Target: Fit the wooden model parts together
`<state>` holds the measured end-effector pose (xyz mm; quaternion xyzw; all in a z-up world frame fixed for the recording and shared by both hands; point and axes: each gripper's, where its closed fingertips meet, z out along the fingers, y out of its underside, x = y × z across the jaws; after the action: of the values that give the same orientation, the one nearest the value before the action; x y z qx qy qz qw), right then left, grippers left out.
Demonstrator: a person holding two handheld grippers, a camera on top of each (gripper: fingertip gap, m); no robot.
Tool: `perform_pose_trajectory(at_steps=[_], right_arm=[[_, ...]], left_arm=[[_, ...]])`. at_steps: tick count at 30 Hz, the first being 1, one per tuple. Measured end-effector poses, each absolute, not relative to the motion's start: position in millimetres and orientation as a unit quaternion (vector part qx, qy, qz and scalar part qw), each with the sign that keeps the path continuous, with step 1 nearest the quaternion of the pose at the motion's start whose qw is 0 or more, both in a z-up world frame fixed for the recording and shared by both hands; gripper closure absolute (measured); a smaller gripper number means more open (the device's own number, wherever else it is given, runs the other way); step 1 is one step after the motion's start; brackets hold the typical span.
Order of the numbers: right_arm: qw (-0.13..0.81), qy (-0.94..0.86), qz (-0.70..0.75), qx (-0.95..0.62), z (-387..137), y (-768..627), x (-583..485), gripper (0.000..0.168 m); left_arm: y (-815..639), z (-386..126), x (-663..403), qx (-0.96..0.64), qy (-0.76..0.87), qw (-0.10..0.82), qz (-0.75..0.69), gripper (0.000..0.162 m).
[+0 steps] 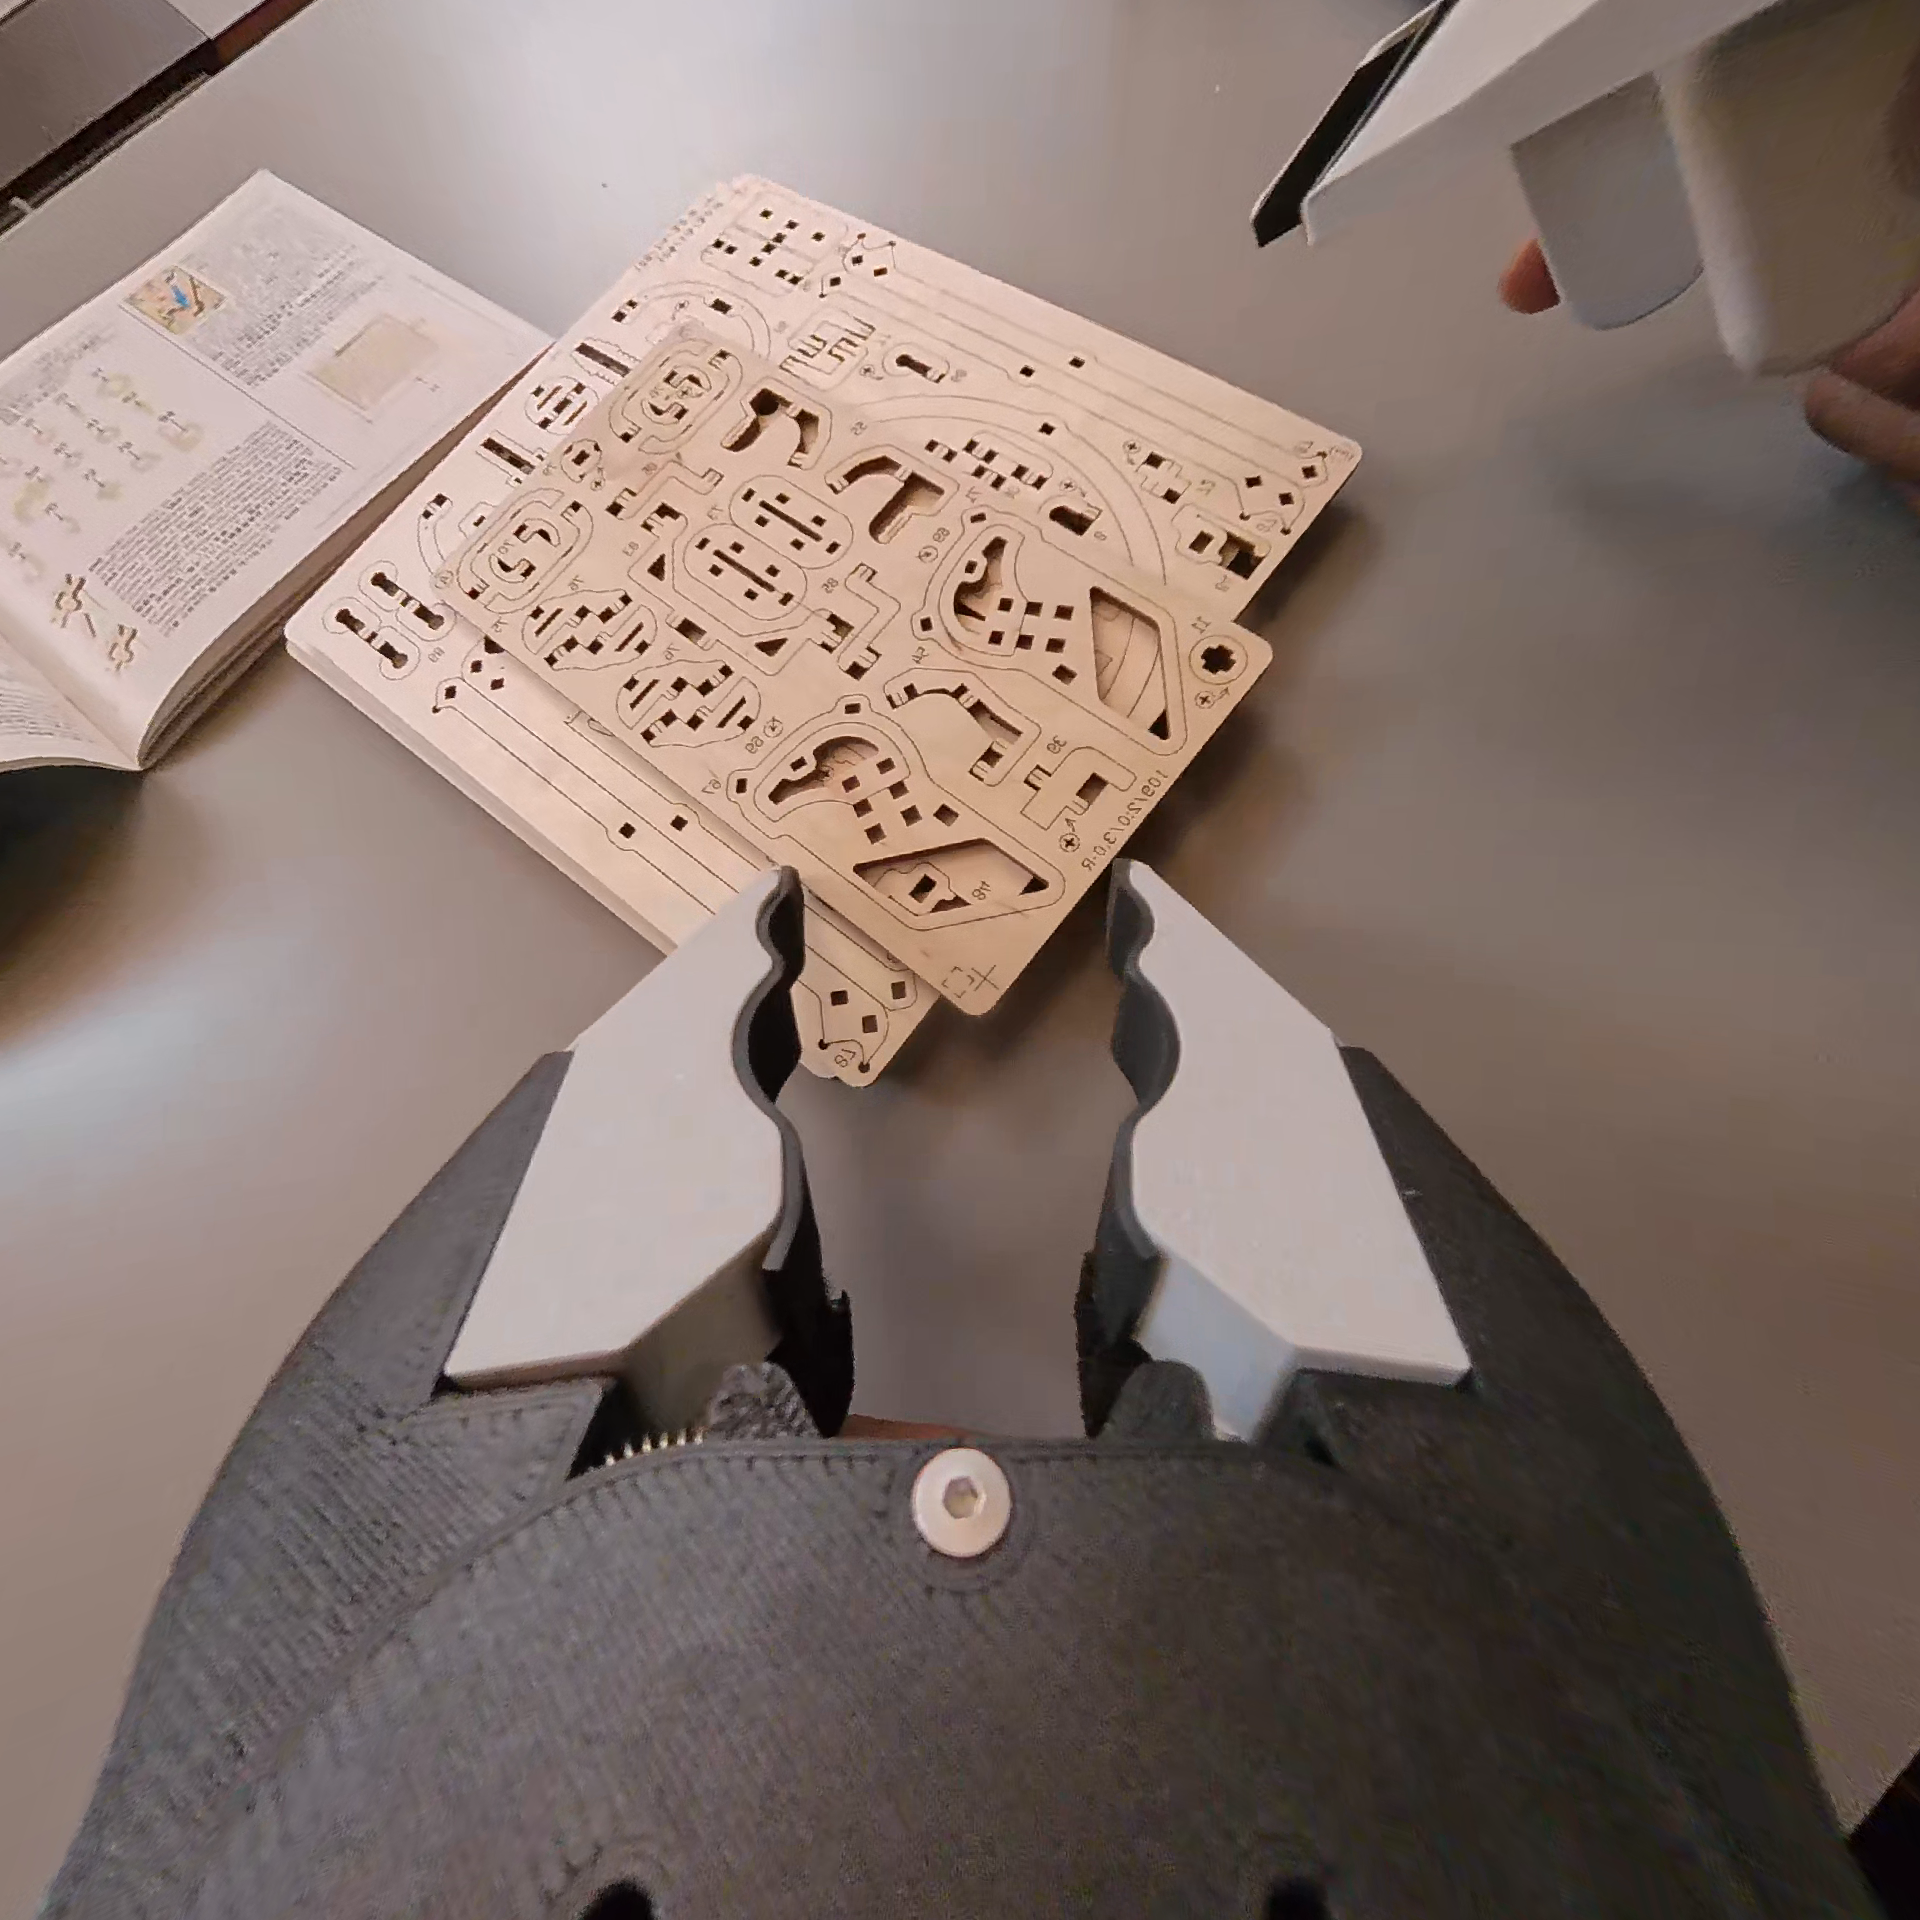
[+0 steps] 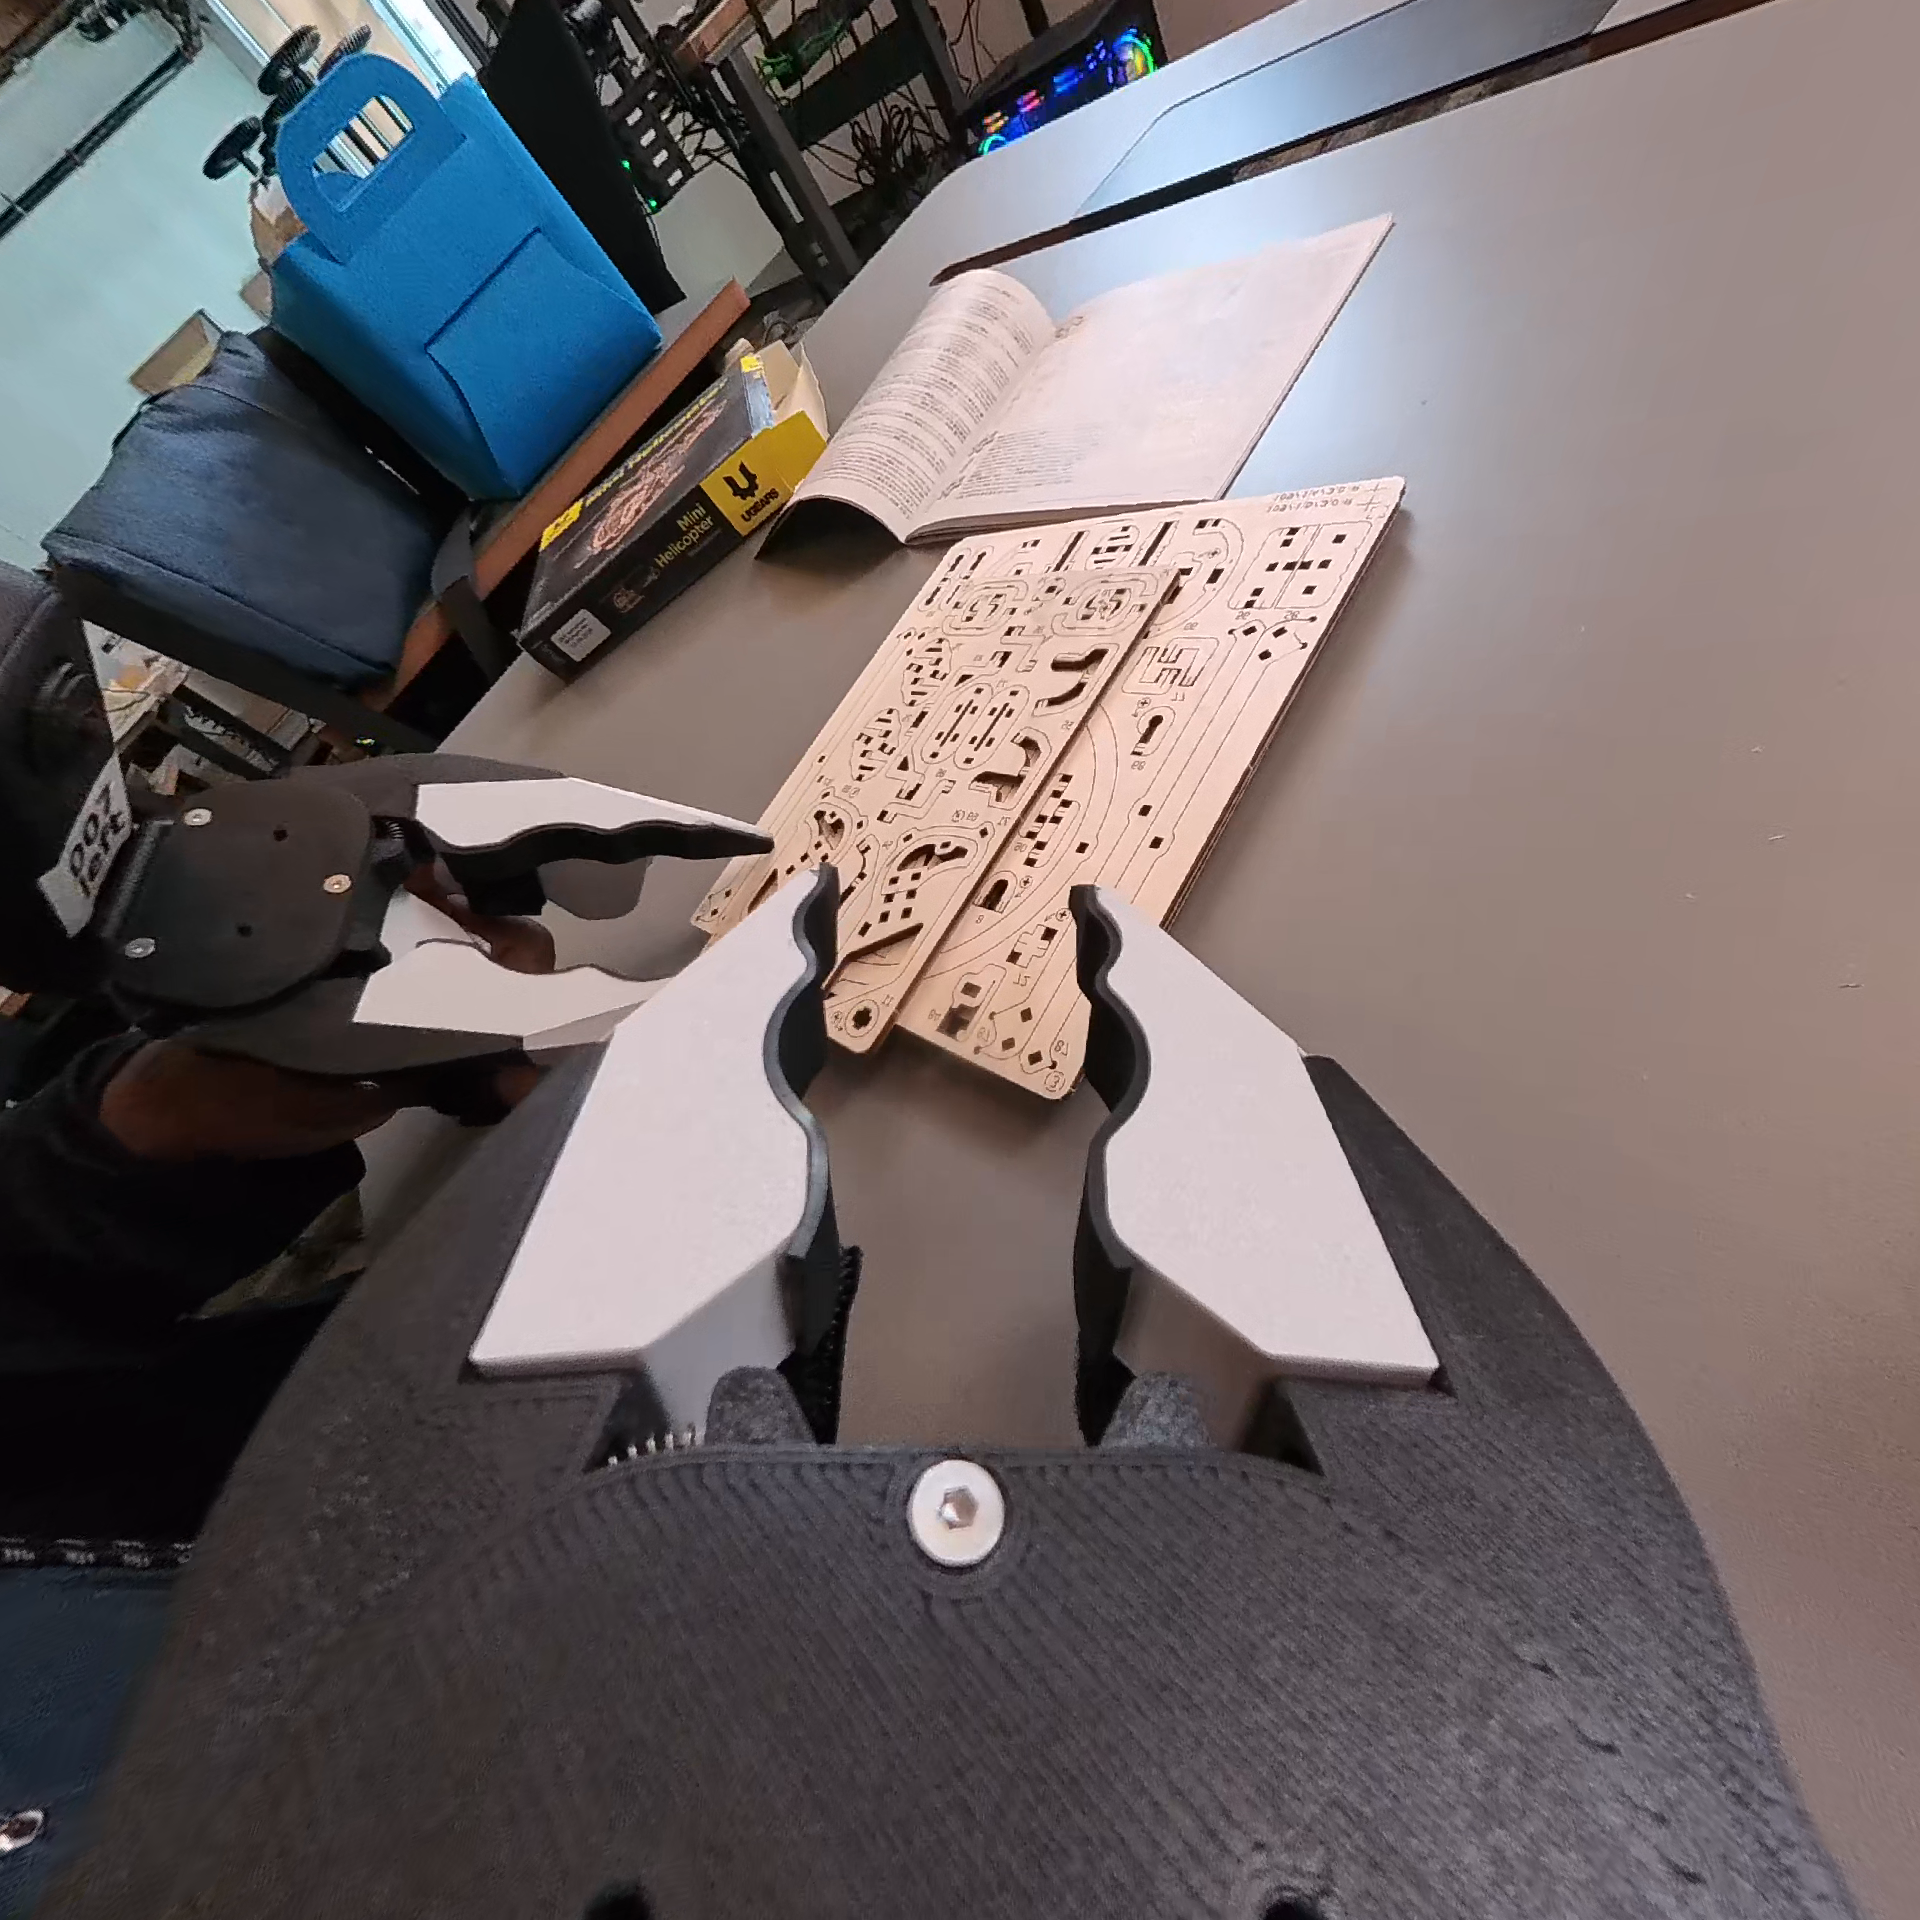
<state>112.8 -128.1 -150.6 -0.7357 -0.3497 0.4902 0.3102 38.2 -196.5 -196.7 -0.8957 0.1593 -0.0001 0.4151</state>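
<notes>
Laser-cut wooden sheets lie stacked on the grey table. A smaller top sheet [image 1: 862, 644] with cut-out part shapes lies askew on larger sheets [image 1: 1143, 416]. My left gripper [image 1: 951, 904] is open and empty, with its fingertips just at the near corner of the stack. The right wrist view shows the top sheet [image 2: 966, 769] on the larger sheets [image 2: 1226, 707]. My right gripper [image 2: 951, 914] is open and empty at the near end of the sheets. The left gripper [image 2: 665, 904] also shows there, open, at the left edge of the stack.
An open instruction booklet [image 1: 197, 468] lies left of the sheets and also shows in the right wrist view [image 2: 1091, 384]. A dark kit box [image 2: 665, 530] sits at the table's far edge. A blue bag [image 2: 447, 291] and a chair stand beyond. The right gripper's body [image 1: 1558, 135] is at the upper right.
</notes>
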Motion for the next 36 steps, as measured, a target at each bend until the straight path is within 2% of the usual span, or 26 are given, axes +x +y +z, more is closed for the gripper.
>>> perform_pose_trajectory(at_steps=[10,19,27,36], right_arm=[[0.31,-0.348,0.494,-0.734,-149,-128,113,0.122],[0.31,-0.346,0.494,-0.735,-150,-128,113,0.122],[0.31,-0.346,0.496,-0.734,-149,-128,113,0.122],[0.312,-0.349,0.497,-0.731,-148,-129,114,0.122]], left_arm=[[-194,-192,33,-0.898,0.12,0.423,-0.038,0.105],[-186,-181,27,-0.884,0.028,0.441,-0.151,0.108],[-186,-185,29,-0.891,0.04,0.431,-0.138,0.112],[-187,-179,29,-0.888,0.036,0.439,-0.134,0.109]])
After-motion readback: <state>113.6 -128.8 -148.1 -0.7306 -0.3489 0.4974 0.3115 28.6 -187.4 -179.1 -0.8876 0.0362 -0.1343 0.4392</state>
